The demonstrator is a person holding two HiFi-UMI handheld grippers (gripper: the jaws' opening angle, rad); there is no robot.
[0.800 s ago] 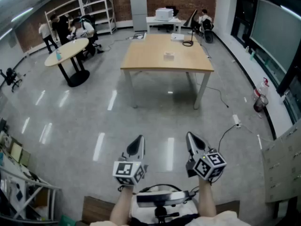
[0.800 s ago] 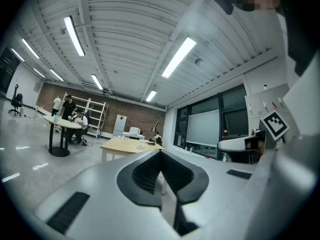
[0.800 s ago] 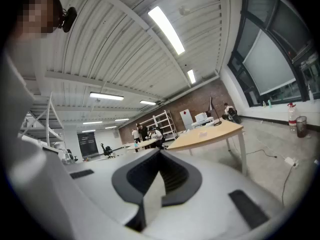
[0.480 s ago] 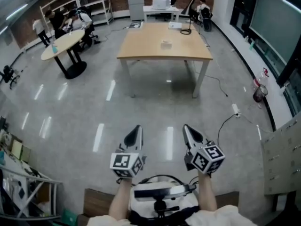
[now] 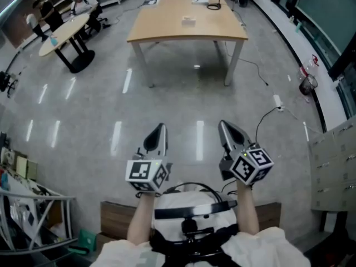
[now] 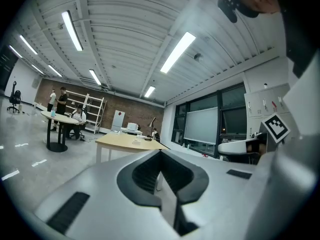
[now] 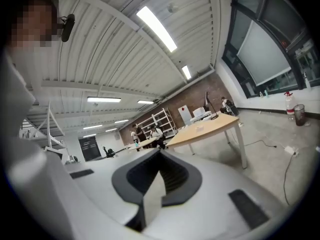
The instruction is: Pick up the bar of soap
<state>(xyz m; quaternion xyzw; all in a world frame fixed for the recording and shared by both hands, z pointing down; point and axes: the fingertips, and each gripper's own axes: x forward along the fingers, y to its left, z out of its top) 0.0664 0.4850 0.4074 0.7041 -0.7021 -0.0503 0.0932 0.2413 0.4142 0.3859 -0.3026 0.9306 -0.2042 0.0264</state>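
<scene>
The left gripper (image 5: pixel 156 139) and right gripper (image 5: pixel 230 135) are both clenched on nothing. In the head view they sit side by side over bare grey floor (image 5: pixel 183 110), with open room all round. The bar of soap (image 5: pixel 188 20) lies well ahead on a wooden table (image 5: pixel 167 31), away from its edges. The left gripper view shows its jaws pressed together, the table far beyond. The right gripper view shows the same.

The bar of soap (image 5: pixel 189 20) is seen as a small pale block, lying flat on the light wooden table (image 5: pixel 167 31), a little past the middle of the top, towards its far edge. It is too small for more detail to be told.
</scene>
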